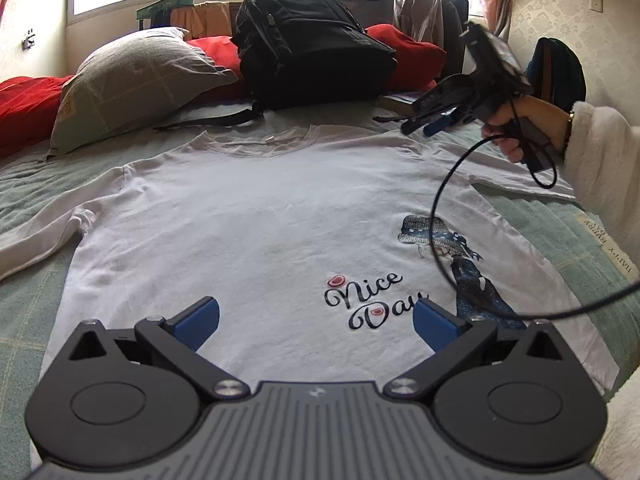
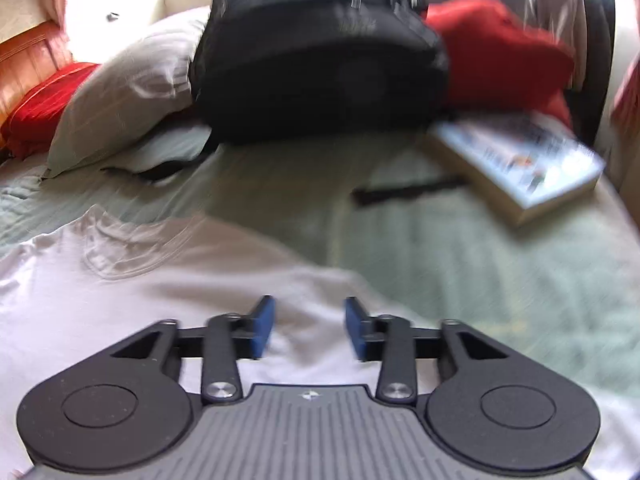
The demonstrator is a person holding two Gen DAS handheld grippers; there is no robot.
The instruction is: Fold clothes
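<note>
The white cotton T-shirt with "Nice Day" print (image 1: 260, 216) lies flat on the green bedspread (image 2: 460, 248), collar away from me. My right gripper (image 2: 308, 326), half spread and empty, hovers above its shoulder; my left gripper (image 1: 316, 322), wide apart, hangs over the hem.

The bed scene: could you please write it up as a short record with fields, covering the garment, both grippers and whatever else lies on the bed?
garment: white T-shirt, spread flat, print side up, unfolded
surface: green bedspread
left gripper: open, over the shirt's lower part, nothing between the jaws
right gripper: part open, empty, near the shirt's right shoulder
behind the shirt: black backpack, grey pillow, red bedding
near the right edge: book
</note>
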